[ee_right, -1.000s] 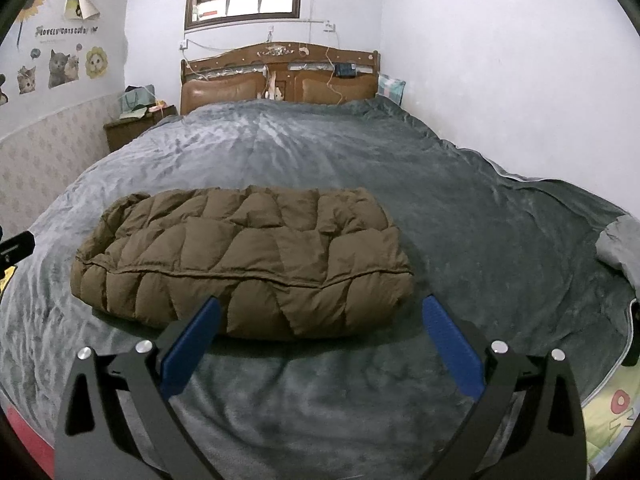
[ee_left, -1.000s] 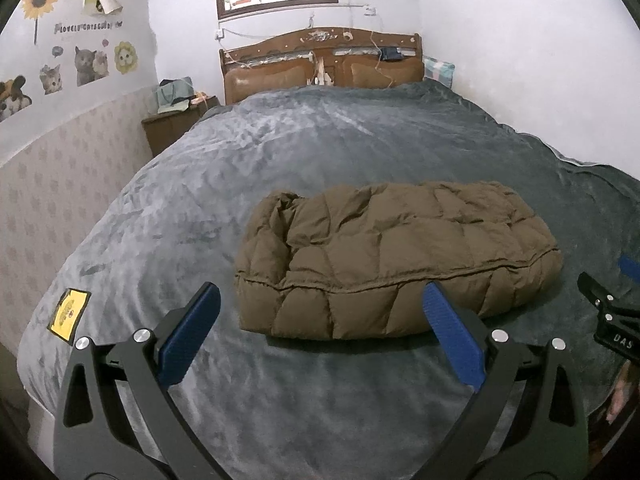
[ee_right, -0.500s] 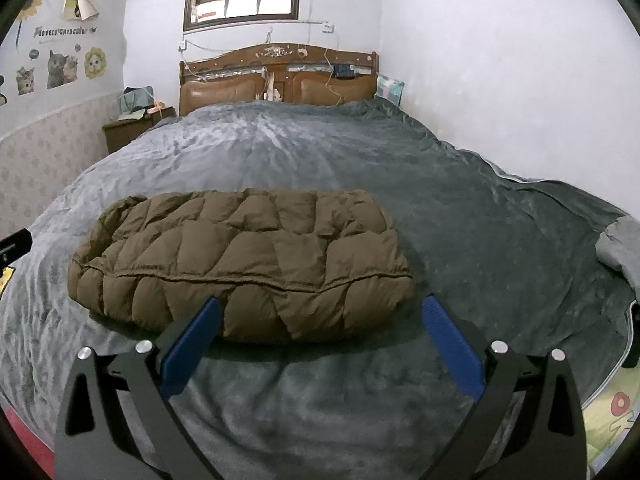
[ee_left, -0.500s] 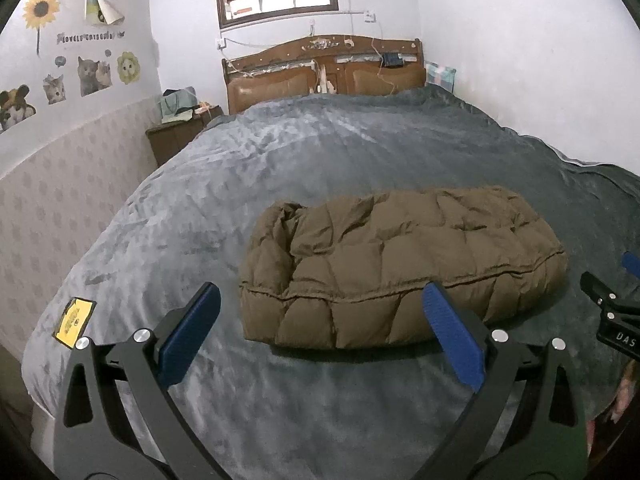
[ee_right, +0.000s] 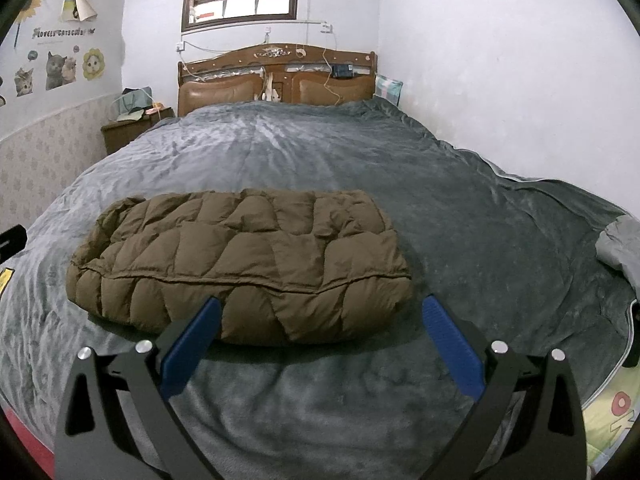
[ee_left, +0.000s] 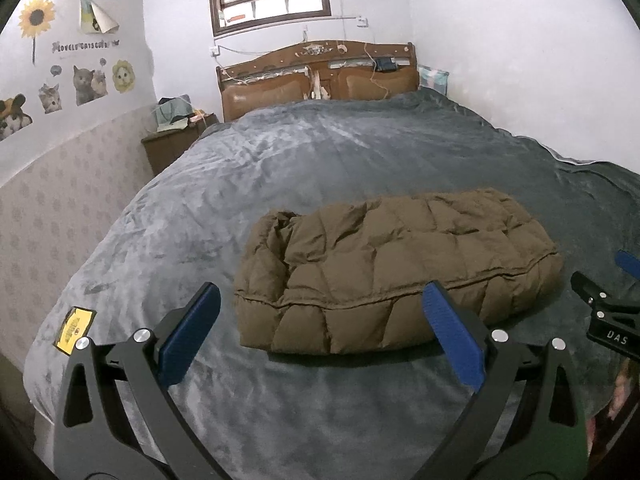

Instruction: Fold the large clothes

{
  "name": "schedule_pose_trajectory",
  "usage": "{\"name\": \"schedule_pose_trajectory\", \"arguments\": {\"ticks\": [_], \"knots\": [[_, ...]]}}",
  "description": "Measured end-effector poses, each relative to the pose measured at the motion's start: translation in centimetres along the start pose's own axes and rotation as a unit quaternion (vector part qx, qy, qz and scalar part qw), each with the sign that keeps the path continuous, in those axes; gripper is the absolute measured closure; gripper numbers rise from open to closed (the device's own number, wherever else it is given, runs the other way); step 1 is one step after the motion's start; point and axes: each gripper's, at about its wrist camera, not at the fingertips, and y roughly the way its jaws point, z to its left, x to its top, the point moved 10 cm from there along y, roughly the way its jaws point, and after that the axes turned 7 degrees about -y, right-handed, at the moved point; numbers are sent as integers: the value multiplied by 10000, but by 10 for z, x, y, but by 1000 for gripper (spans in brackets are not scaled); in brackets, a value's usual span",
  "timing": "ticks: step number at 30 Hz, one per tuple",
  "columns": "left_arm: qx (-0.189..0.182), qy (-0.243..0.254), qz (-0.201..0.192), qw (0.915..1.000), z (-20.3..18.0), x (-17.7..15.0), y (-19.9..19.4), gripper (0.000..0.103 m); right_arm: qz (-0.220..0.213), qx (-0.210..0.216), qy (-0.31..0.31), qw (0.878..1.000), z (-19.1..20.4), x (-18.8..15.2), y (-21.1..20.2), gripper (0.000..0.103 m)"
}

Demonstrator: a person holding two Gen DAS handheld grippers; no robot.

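Note:
A brown quilted puffer jacket [ee_left: 392, 268] lies folded into a compact bundle on the grey blanket of the bed [ee_left: 320, 168]. It also shows in the right wrist view [ee_right: 244, 264]. My left gripper [ee_left: 320, 320] is open and empty, held above the blanket in front of the jacket's near edge, not touching it. My right gripper [ee_right: 320, 320] is open and empty, just short of the jacket's near right edge. The right gripper's tip shows at the right edge of the left wrist view [ee_left: 608, 312].
A wooden headboard [ee_left: 316, 76] stands at the far end. A nightstand with clutter [ee_left: 176, 136] is at the far left. A yellow label [ee_left: 74, 330] lies on the blanket near the left edge. A grey cloth [ee_right: 620, 244] lies at the bed's right edge.
Both grippers have drawn back and risen slightly from the jacket, which now sits a little farther away in view. The jacket itself has not moved. Both grippers stayed open.

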Motion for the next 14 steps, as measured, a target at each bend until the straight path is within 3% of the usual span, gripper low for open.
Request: {"name": "schedule_pose_trajectory", "arguments": {"ticks": [14], "knots": [[12, 79, -45, 10000, -3, 2, -7, 3, 15, -33, -9, 10000, 1, 1, 0, 2]]}}
